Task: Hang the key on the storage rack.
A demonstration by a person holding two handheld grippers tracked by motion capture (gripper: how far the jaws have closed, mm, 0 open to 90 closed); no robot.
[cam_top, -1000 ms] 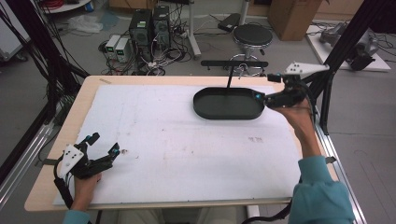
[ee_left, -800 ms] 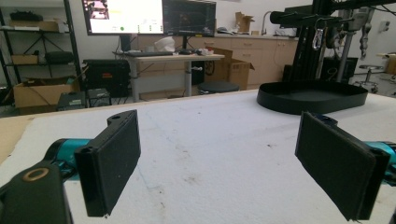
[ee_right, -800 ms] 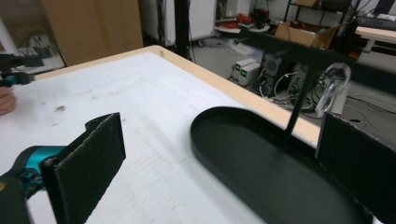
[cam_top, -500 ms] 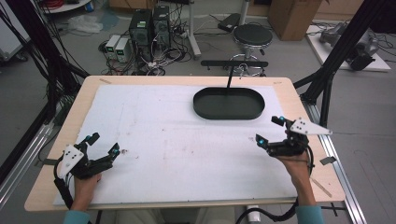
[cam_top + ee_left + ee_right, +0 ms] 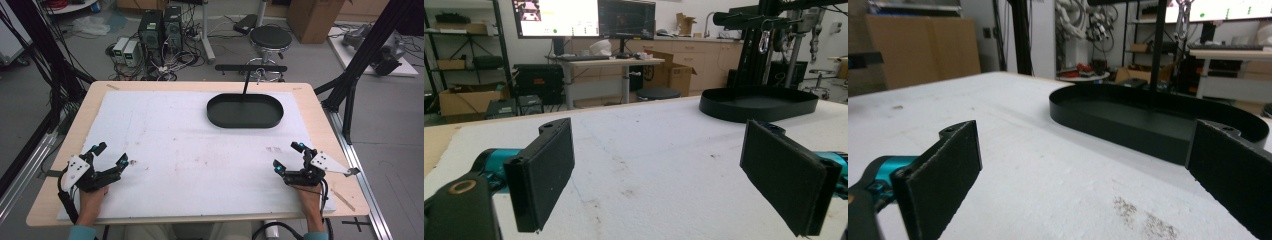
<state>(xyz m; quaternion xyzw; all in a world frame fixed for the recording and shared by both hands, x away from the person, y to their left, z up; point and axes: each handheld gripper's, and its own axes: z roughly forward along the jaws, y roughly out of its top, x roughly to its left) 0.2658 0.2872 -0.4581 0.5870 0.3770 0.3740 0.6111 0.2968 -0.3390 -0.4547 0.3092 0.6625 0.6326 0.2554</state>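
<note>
right gripper [image 5: 289, 155] nearer table edge, left gripper [image 5: 111, 155] unmoved

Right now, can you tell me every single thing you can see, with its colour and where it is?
Tray: one, black, oval and empty, far right part of the table.
Stand: one, black, a thin post with a crossbar, rising behind the tray.
Table cover: one, white, a little smudged, spread over the top.
Table: one, light wood, its edge showing around the cover.
Stool: one, black round seat, on the floor beyond the table.
Computer towers: two, black, on the floor with tangled cables.
Cardboard box: one, brown, far floor.
Left gripper: one, black and teal, open, near left corner.
Right gripper: one, black and teal, open, near right corner.
</note>
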